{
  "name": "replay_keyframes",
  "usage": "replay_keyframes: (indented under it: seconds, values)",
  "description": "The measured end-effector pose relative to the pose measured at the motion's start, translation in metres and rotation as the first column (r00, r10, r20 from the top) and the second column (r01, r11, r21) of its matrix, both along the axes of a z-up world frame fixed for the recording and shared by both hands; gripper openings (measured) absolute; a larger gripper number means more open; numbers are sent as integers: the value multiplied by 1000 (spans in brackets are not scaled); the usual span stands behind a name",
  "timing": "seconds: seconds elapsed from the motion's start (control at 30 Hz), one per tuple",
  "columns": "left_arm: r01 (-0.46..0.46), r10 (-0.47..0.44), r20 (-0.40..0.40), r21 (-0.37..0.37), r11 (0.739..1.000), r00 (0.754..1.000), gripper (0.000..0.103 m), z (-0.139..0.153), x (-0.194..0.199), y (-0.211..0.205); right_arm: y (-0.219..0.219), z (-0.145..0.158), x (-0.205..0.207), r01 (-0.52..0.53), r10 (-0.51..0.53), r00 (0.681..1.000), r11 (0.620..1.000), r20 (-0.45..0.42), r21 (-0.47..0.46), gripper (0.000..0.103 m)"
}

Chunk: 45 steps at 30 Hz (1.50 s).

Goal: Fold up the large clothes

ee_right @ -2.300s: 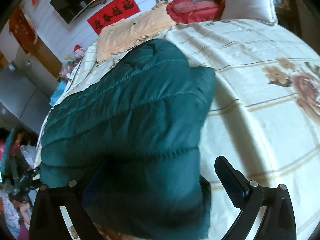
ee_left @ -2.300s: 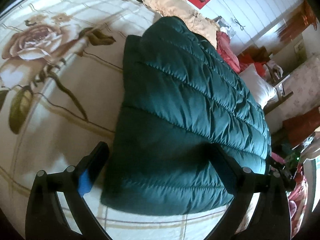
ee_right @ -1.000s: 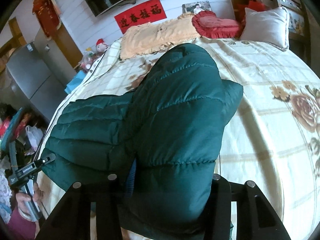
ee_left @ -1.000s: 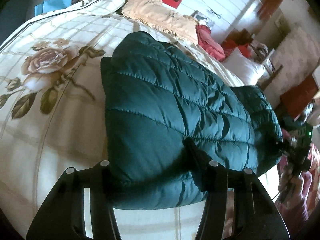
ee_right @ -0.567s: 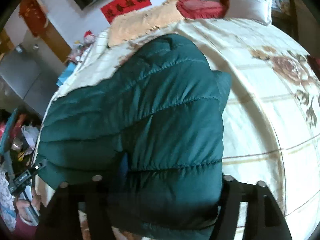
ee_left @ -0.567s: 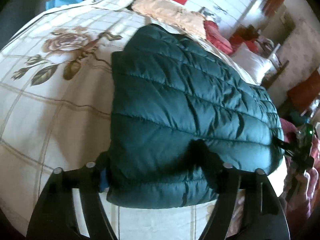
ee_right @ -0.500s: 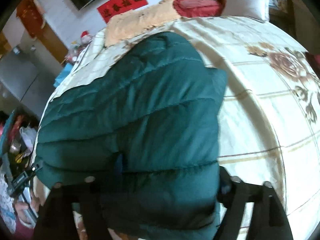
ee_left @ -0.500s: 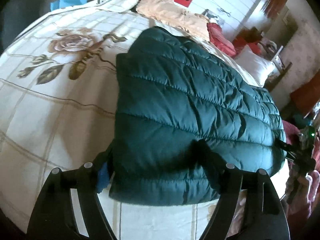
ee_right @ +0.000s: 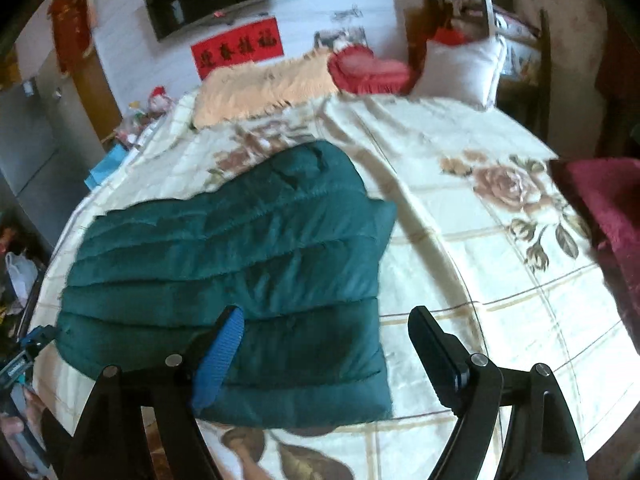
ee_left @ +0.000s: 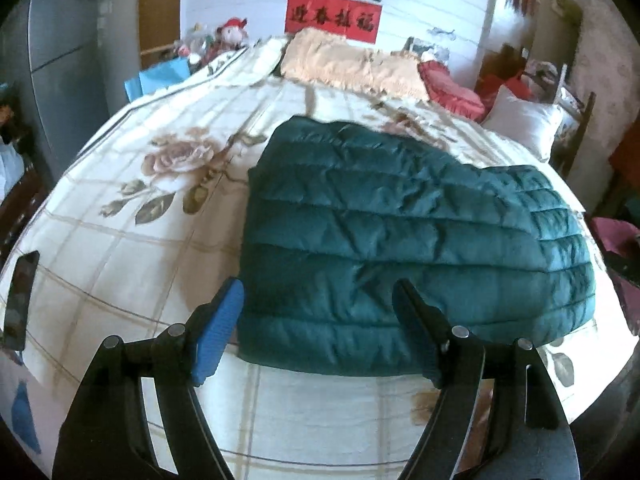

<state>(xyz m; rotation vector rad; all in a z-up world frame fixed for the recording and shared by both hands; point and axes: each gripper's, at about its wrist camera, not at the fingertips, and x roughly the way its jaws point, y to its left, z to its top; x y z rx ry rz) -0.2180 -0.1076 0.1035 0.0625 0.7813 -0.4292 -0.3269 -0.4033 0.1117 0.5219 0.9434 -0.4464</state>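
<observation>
A dark green quilted down jacket (ee_left: pixel 400 240) lies folded flat on the floral bedspread (ee_left: pixel 132 224), also seen in the right wrist view as the jacket (ee_right: pixel 240 268). My left gripper (ee_left: pixel 318 316) hangs open above the jacket's near left edge, nothing between its blue-padded fingers (ee_left: pixel 216 328). My right gripper (ee_right: pixel 326 344) is open too, raised over the jacket's near right corner, with its pads clear of the cloth.
A black phone (ee_left: pixel 20 300) lies on the bedspread's left edge. At the bed's head are a peach blanket (ee_left: pixel 352 64), a red cushion (ee_left: pixel 452 88) and a white pillow (ee_left: pixel 524 120). A dark red cloth (ee_right: pixel 604 216) lies at the bed's right edge.
Both grippers let go of the jacket's near edge, opened wide and drew back and up. The jacket now lies flat on the bed.
</observation>
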Motion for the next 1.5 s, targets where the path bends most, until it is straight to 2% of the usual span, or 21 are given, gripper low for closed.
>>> replay_keyframes:
  seconds: [0.1, 0.27, 0.4, 0.53, 0.63, 0.87, 1.23, 1.5]
  values:
    - [-4, 4, 25, -4, 1000, 1000, 78, 6, -12, -6, 22, 12, 1, -25, 25, 999, 999, 27, -23, 84]
    - [-7, 7, 36, -6, 1000, 999, 78, 12, -26, -19, 65, 20, 7, -56, 61, 997, 995, 49, -81, 93]
    - [-2, 2, 53, -4, 1000, 999, 78, 14, -37, -25, 88, 21, 15, -72, 76, 995, 994, 58, -80, 93]
    - [-9, 8, 107, 6, 1000, 994, 78, 16, -46, -27, 108, 24, 21, -81, 88, 995, 990, 54, -115, 94]
    - [-13, 12, 131, 6, 1000, 991, 78, 17, -50, -27, 116, 25, 22, -86, 94, 994, 989, 63, -118, 98]
    - [-24, 19, 174, 31, 999, 985, 78, 19, -56, -27, 128, 25, 24, -93, 101, 993, 989, 61, -116, 98]
    - [-30, 23, 212, 27, 999, 977, 78, 24, -61, -25, 133, 28, 23, -93, 101, 993, 990, 68, -109, 98]
    - [-25, 20, 203, 23, 999, 979, 78, 24, -62, -25, 140, 30, 25, -103, 111, 991, 988, 70, -112, 98]
